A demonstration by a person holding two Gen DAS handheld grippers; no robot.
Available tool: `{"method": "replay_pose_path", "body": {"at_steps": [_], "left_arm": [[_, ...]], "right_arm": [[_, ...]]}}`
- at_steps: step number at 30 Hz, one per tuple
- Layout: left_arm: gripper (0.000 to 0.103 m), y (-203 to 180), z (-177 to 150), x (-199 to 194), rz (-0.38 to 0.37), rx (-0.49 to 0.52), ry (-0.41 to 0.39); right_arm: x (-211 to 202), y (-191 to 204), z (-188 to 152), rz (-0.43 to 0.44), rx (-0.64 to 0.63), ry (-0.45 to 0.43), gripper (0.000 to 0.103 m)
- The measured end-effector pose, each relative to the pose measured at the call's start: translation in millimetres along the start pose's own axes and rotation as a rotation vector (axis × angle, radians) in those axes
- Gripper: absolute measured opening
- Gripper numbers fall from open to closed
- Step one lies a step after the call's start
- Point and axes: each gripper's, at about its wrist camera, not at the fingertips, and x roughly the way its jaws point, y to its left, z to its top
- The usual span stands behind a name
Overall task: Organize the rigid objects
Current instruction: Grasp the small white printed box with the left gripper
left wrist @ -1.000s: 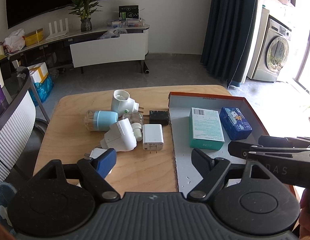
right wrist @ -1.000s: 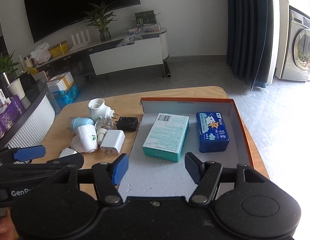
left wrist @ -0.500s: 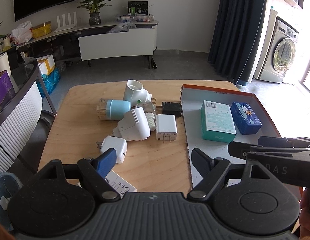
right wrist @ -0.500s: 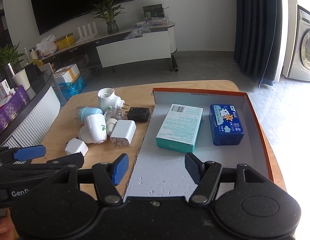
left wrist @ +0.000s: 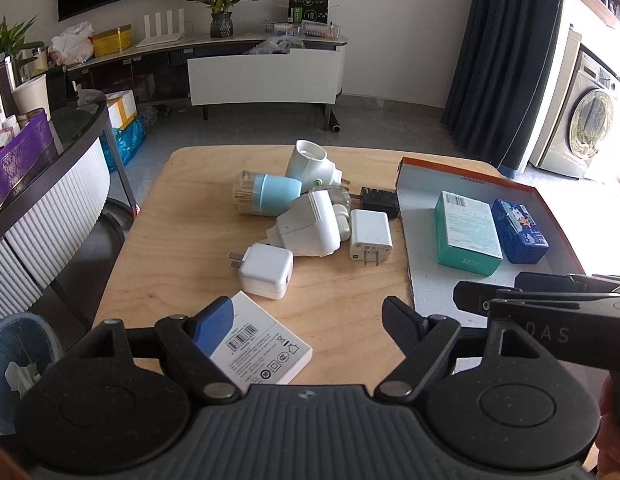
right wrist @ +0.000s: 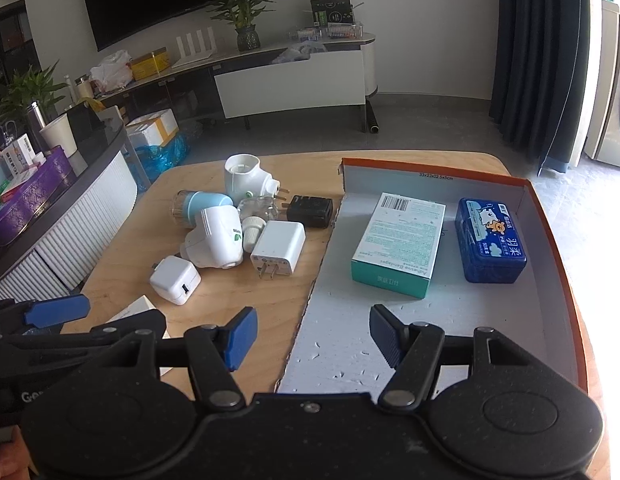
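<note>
Both grippers gape empty; chargers (left wrist: pixel 370 236) beside box lid (right wrist: pixel 550 240)

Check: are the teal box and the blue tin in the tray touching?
Apart. The right wrist view shows a strip of bare tray floor between the teal box and the blue tin.

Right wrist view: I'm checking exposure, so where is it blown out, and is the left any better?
Right wrist view: floor right of the box tray is blown white. Left wrist view: similar glare at the right edge, past the washing machine; tabletop evenly lit, sharp.
</note>
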Motion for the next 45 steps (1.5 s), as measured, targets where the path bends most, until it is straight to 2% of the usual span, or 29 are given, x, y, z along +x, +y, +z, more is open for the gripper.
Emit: {"method": "replay_pose_path", "body": {"at_steps": [8, 14, 17, 23, 30, 33, 37, 45], "left_arm": [[0.082, 13.6, -13.6, -2.8, 0.042, -0.059, -0.001], [0.087, 25.1, -33.1, 1.9, 0.076, -0.094, -0.007], [0.089, 30.9, -40.3, 11.7, 0.057, -0.104, 0.006], [0.098, 35.4, -41.5, 28.3, -0.015, 0.079, -0.030], [0.099, 46.8, -37.5, 48.9, -0.086, 0.168, -0.010], [0.095, 47.0, -40.6, 54.3, -0.094, 0.207, -0.006], [0.082, 51.0, -40.3, 56.5, -0.114, 0.208, -0.014], [0.081, 62.4, -37.0, 49.0, -0.101, 0.155, -0.062]], "right_arm": [[10.3, 14.1, -7.6, 0.029, -0.028, 0.024, 0.076], [13.8, 21.1, -16.0, 0.061, -0.052, 0.044, 0.076], [13.0, 21.3, -18.2, 0.070, -0.054, 0.041, 0.076], [12.1, 14.3, -18.4, 0.073, -0.031, 0.041, 0.076], [16.4, 14.1, -16.7, 0.081, -0.015, 0.049, 0.076], [18.8, 17.1, -15.9, 0.084, -0.018, 0.055, 0.076], [24.0, 22.4, -15.2, 0.091, -0.018, 0.067, 0.076], [36.7, 40.9, -12.3, 0.103, -0.035, 0.090, 0.076]]}}
